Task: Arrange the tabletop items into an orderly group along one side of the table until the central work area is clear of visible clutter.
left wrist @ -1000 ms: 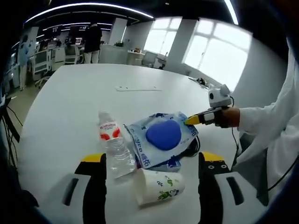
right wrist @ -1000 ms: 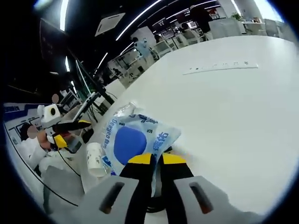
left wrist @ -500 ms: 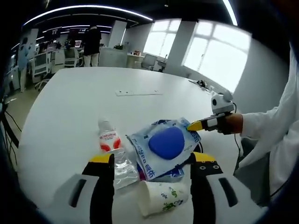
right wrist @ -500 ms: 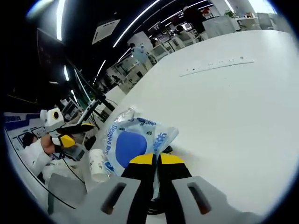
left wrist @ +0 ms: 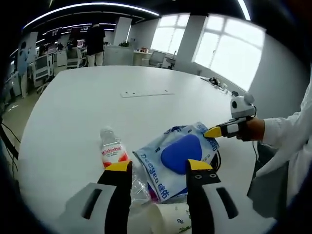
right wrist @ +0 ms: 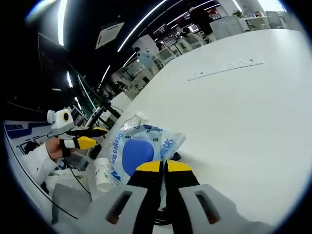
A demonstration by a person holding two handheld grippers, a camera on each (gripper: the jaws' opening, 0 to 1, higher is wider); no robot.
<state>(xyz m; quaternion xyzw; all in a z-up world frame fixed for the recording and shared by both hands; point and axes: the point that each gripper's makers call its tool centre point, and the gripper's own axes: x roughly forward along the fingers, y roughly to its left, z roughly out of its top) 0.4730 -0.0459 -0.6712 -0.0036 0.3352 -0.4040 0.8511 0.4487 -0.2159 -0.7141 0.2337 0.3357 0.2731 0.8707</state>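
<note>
A white-and-blue plastic bag (left wrist: pixel 178 155) with a blue oval lies on the white table (left wrist: pixel 87 112). My right gripper (left wrist: pixel 218 130) reaches in from the right and is shut on the bag's corner. A clear water bottle (left wrist: pixel 112 152) with a red label lies to the bag's left. A paper cup (left wrist: pixel 169 222) lies on its side, low between my left gripper's (left wrist: pixel 160 168) open jaws. In the right gripper view, my right gripper (right wrist: pixel 163 166) pinches the bag (right wrist: pixel 136 150), with the bottle (right wrist: pixel 128 121) and cup (right wrist: pixel 102 173) beyond it. The left gripper (right wrist: pixel 89 137) hovers open above them.
A black cable (left wrist: pixel 217 159) lies under the bag's right edge. A flat slotted strip (left wrist: pixel 145 92) sits in the middle of the table. A person's white sleeve (left wrist: pixel 287 139) is at the right. Desks and people stand far behind the table.
The left gripper's jaws have drawn closer together and its view has shifted, so the cup sits lower in it. The right gripper stays shut on the bag's corner.
</note>
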